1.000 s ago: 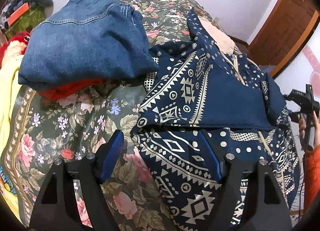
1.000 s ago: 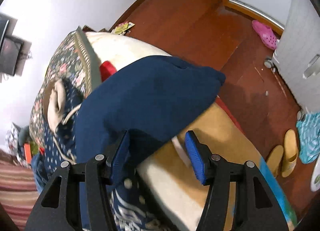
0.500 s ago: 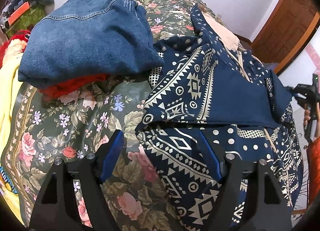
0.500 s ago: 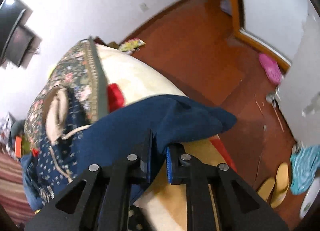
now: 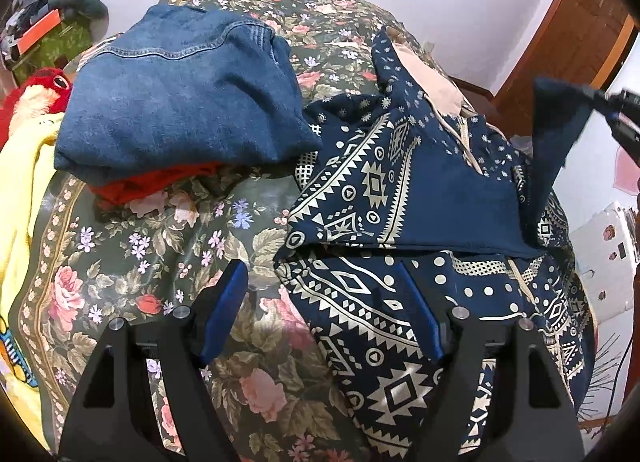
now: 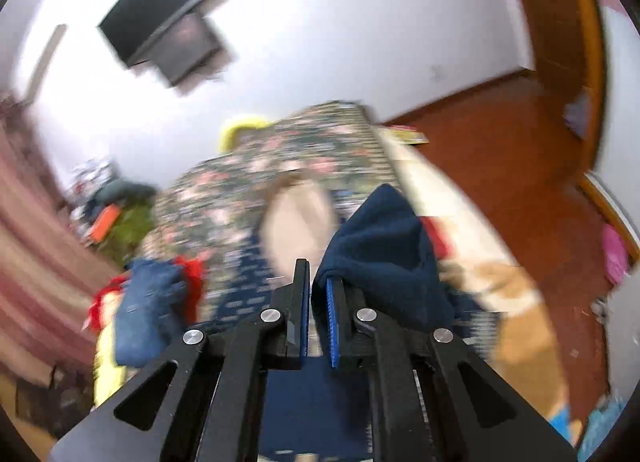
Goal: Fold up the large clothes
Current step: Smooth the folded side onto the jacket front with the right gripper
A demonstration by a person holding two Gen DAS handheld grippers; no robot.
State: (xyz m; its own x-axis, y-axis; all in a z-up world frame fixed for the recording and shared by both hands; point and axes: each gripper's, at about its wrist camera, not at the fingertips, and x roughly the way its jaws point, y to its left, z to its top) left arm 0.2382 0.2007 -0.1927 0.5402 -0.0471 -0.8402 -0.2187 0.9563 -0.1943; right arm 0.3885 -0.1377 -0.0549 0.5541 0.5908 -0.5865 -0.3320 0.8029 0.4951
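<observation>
Jeans (image 5: 180, 90) lie folded; the patterned hoodie (image 5: 400, 190) is half-folded, its sleeve (image 6: 380, 254) pinched by the right gripper (image 6: 318, 322), left gripper (image 5: 328, 310) spread.

- The hoodie (image 5: 404, 182) is navy, printed with cream geometric bands, diamonds and dots; its hood lining shows beige.
- The bedspread (image 5: 208, 234) is dark green, strewn with pink roses and small lilac flowers.
- The folded jeans (image 5: 180, 90) are mid-blue denim.
- Beneath them lies a red garment (image 5: 156, 182).
- A blanket (image 5: 24, 190) at the bed's edge is pale yellow.
- The floor (image 6: 500, 134) is reddish-brown wood.
</observation>
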